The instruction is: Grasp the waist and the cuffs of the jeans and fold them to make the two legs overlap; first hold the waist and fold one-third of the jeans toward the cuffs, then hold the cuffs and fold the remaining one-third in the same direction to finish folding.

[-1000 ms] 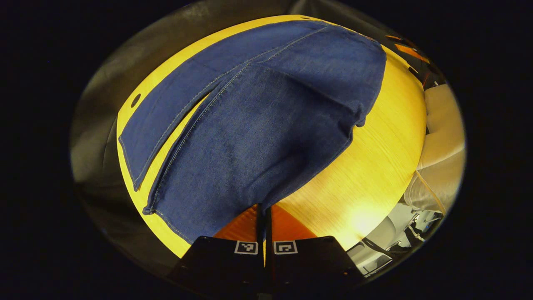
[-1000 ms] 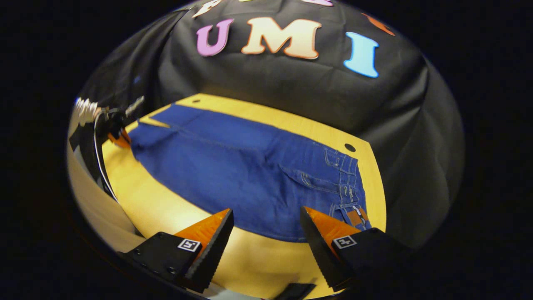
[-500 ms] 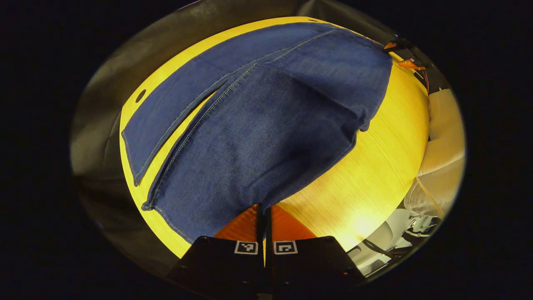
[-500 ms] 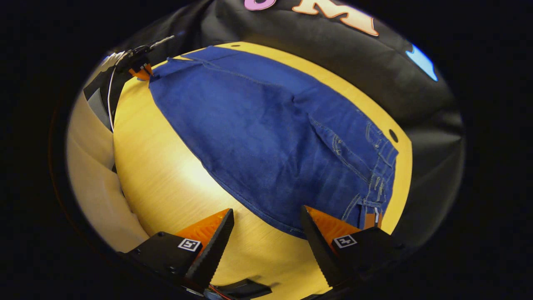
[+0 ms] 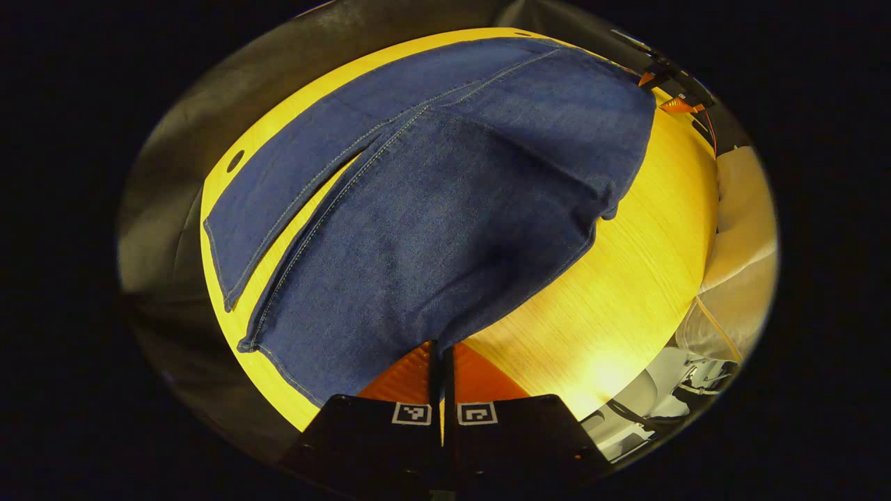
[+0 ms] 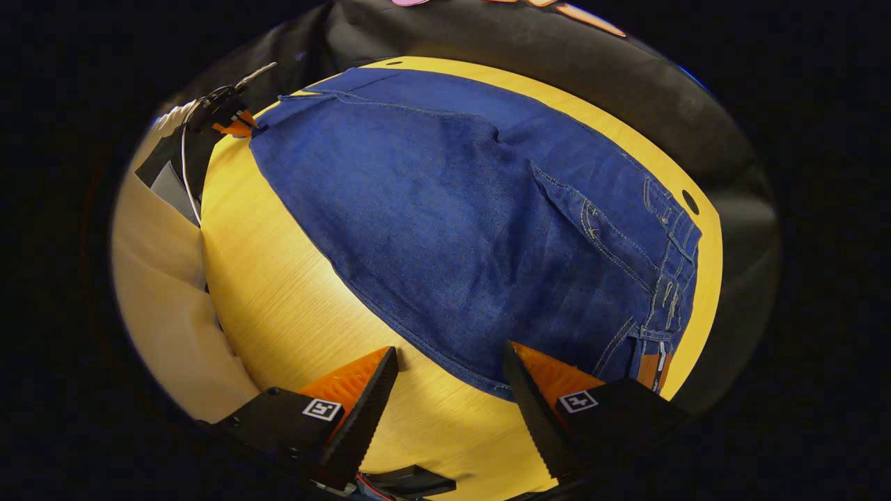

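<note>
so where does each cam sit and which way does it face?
Left gripper view: on the left hand-held gripper at the cuff end, facing along the jeans toward the waist; own fingers shut on the hem.
Right gripper view: on the right hand-held gripper over the waist end, facing the cuffs; own fingers open.
Shared: jeans, table.

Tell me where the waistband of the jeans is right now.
In the right gripper view, the waistband lies at the right end of the jeans, along the table's right edge, just beyond the open right gripper.
</note>
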Available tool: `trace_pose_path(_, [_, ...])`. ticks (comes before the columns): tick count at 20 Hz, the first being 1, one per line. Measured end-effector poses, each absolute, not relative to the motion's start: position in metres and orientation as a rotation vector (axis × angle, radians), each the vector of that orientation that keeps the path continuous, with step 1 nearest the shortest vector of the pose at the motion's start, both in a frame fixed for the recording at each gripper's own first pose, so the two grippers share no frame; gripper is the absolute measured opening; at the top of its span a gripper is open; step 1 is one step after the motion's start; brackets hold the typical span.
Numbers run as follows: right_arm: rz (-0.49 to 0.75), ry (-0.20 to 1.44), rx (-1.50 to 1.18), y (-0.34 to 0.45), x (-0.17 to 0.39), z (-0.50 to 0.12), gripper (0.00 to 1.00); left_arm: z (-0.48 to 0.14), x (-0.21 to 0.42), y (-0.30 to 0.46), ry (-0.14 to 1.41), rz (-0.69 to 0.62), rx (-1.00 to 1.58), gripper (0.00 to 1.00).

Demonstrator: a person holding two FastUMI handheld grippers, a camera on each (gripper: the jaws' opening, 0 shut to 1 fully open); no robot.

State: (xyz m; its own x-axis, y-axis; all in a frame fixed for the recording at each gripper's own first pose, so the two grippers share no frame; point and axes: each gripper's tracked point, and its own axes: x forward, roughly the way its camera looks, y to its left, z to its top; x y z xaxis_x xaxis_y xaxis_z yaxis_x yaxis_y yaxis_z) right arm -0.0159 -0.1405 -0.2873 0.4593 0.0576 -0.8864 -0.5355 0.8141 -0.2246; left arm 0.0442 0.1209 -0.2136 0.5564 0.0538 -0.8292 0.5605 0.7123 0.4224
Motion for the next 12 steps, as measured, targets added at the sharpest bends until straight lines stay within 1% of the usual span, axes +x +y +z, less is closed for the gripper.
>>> trace_pose_path(1, [0.374,1.048,-0.517,-0.141,-0.016,-0.287,0.97,-0.214,0.044,0.121,0.95,-0.335,0.738,0.0])
trace_pose_path(2, [0.361,1.063,-0.515,-0.141,-0.016,-0.287,0.92,-0.214,0.045,0.12,0.955,-0.331,0.733,0.0])
trace_pose_path(3, [0.348,1.08,-0.515,-0.141,-0.02,-0.287,0.9,-0.213,0.044,0.121,0.964,-0.32,0.723,0.0])
trace_pose_path(4, [0.339,1.098,-0.519,-0.137,-0.016,-0.289,0.93,-0.212,0.044,0.119,0.973,-0.313,0.717,0.0])
trace_pose_path(5, [0.34,1.11,-0.532,-0.134,-0.016,-0.284,0.89,-0.211,0.047,0.116,0.979,-0.314,0.721,0.0])
trace_pose_path(7, [0.372,1.108,-0.567,-0.129,-0.014,-0.283,0.77,-0.212,0.051,0.114,0.983,-0.327,0.743,0.0])
trace_pose_path(9, [0.41,1.092,-0.602,-0.128,-0.016,-0.287,0.55,-0.211,0.051,0.114,0.979,-0.334,0.751,0.0])
trace_pose_path(10, [0.41,1.084,-0.598,-0.13,-0.017,-0.288,0.43,-0.211,0.052,0.114,0.977,-0.33,0.744,0.0])
trace_pose_path(12, [0.388,1.074,-0.571,-0.133,-0.015,-0.286,0.22,-0.212,0.052,0.114,0.978,-0.319,0.725,0.0])
